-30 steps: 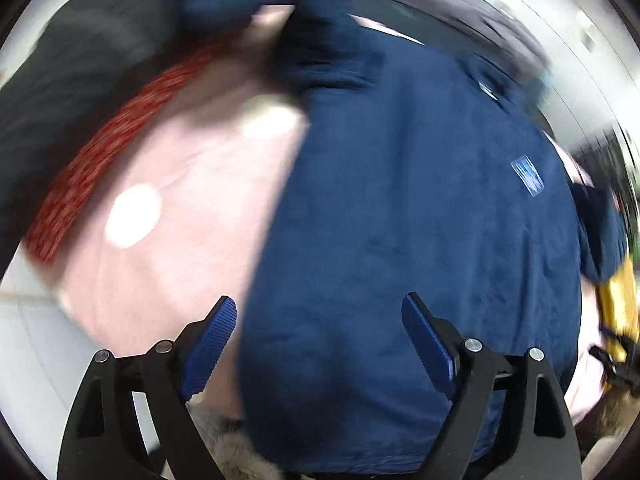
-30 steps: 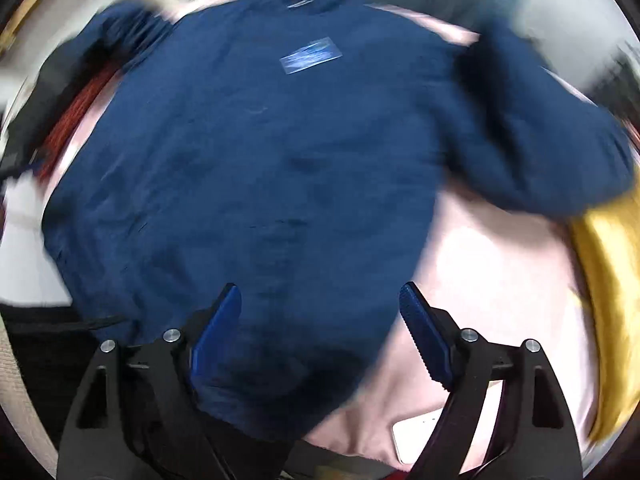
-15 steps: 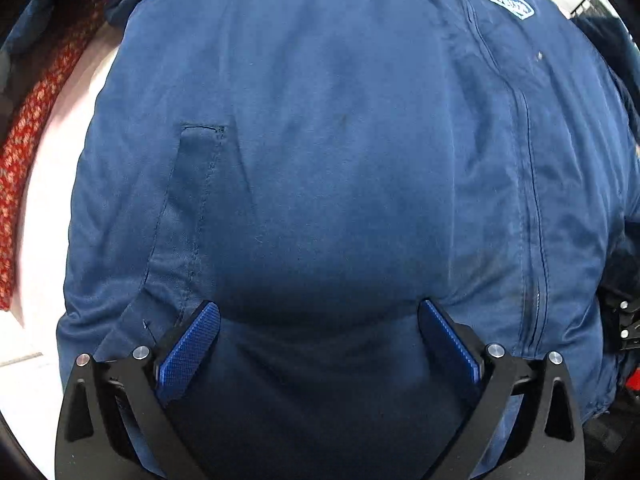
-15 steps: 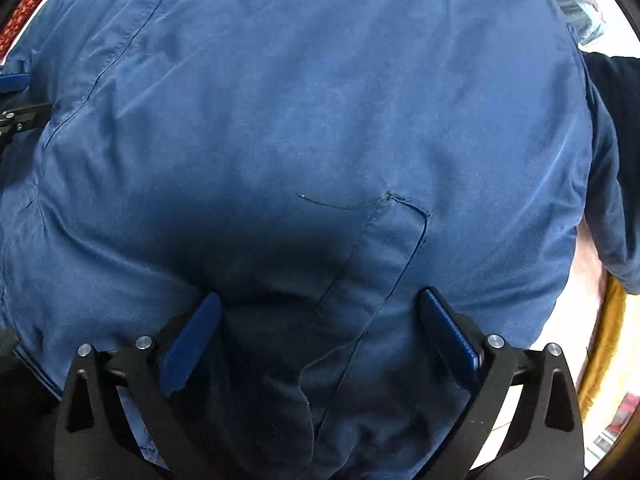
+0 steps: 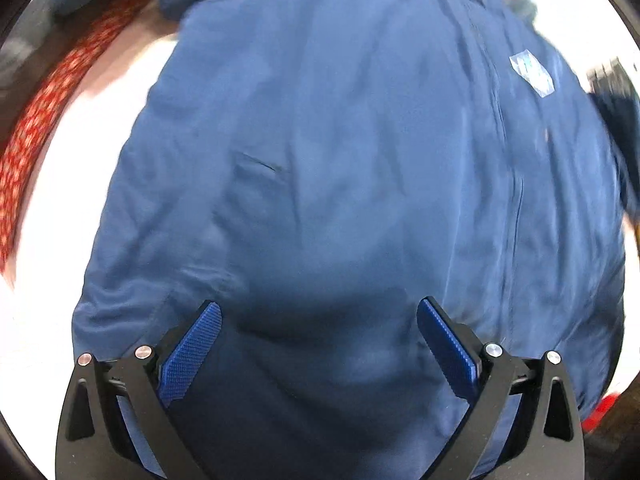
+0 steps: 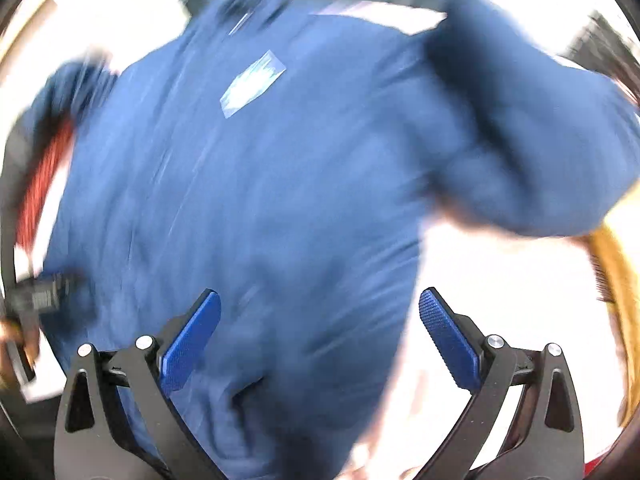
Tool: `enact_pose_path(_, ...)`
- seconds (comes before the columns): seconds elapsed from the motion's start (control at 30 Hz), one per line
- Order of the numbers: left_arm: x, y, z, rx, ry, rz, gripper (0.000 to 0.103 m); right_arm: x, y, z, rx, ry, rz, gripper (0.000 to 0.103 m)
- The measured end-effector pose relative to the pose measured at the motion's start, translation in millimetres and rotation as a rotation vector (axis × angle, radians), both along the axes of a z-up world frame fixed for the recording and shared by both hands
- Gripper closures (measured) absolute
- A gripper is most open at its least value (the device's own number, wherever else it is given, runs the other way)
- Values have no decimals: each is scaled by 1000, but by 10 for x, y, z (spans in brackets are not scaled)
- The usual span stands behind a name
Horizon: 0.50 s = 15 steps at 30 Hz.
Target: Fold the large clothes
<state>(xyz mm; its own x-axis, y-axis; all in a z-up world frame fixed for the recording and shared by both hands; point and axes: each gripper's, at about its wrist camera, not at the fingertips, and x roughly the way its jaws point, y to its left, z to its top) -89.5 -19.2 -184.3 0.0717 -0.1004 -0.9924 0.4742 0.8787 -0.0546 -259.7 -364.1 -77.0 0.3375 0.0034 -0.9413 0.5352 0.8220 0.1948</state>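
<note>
A navy blue jacket [image 5: 340,160] lies spread, front up, on a pale surface, with its zip [image 5: 504,140] and a light chest patch [image 5: 532,72] showing. My left gripper [image 5: 319,308] hangs open just above its lower part, nothing between the blue pads [image 5: 192,344]. In the blurred right wrist view the same jacket [image 6: 280,160] fills the middle, one sleeve [image 6: 540,152] bent out to the right. My right gripper [image 6: 320,296] is open over the jacket's lower right edge, with no cloth pinched.
A red patterned cloth [image 5: 36,120] runs along the left of the pale pink surface [image 5: 60,220]. A yellow cloth [image 6: 616,280] lies at the right edge. A dark blurred object [image 6: 40,296] sits at the jacket's left side.
Both pairs of jaws stand wider than a second ago. Since half a second ago the right view has pulled back from the jacket, so the sleeve and the surface show again.
</note>
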Motion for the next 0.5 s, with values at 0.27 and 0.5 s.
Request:
enact_pose_path(0.27,171,120,74,1,23,95,7,-695,-1685,227,-19,-144,-513,6)
enact_pose_path(0.5,-176,27,233,51,-2,29,7,-1323,-2490,-8,161,-285,-842,14)
